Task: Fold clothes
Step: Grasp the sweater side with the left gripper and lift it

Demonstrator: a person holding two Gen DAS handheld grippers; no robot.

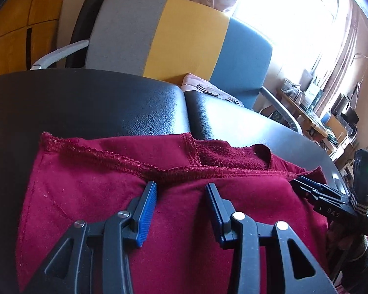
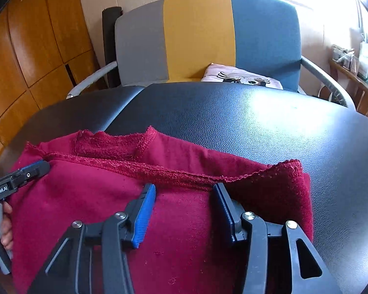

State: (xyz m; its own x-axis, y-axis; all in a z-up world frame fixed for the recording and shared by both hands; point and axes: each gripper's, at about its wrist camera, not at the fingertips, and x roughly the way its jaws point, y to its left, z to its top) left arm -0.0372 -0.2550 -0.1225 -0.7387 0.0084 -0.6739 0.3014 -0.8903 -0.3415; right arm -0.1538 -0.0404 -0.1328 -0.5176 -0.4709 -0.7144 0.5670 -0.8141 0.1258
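Jaws of both the left gripper (image 1: 181,191) and right gripper (image 2: 184,192) stand wide, holding nothing, poised over the red garment (image 2: 110,196), probably to take its hemmed edge; it lies near the black table's (image 2: 257,122) front edge.

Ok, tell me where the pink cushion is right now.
The pink cushion lies on the seat of the striped armchair, behind the black leather surface that holds the red garment.
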